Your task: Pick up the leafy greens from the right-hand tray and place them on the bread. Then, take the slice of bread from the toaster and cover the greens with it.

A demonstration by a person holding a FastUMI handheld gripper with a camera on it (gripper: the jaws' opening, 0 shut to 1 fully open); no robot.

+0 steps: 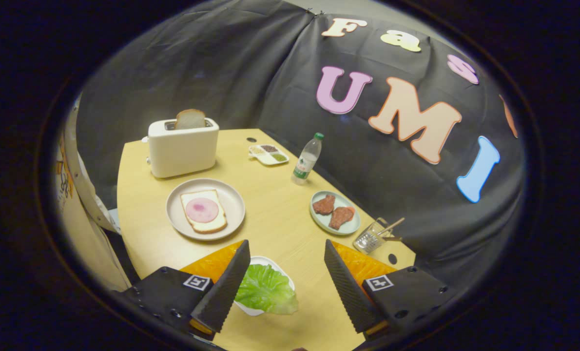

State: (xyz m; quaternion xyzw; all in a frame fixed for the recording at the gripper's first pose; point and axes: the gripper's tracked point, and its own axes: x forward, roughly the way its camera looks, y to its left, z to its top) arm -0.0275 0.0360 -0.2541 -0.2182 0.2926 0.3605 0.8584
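A green lettuce leaf (265, 290) lies on a small white tray (276, 265) on the yellow table, between my fingers and close to the left finger (224, 287). My gripper (287, 280) hangs above it, open, holding nothing. Beyond the fingers a beige plate (231, 195) carries a slice of bread (203, 225) topped with a round pink slice of ham (202, 209). Further back stands a white toaster (183, 148) with a slice of bread (190, 118) sticking up out of its slot.
A pale green plate (348, 226) with two pieces of brown meat sits ahead of the right finger. A glass with sticks (370, 237) stands by the table's right edge. A plastic bottle (307, 160) and a small divided dish (269, 154) stand further back.
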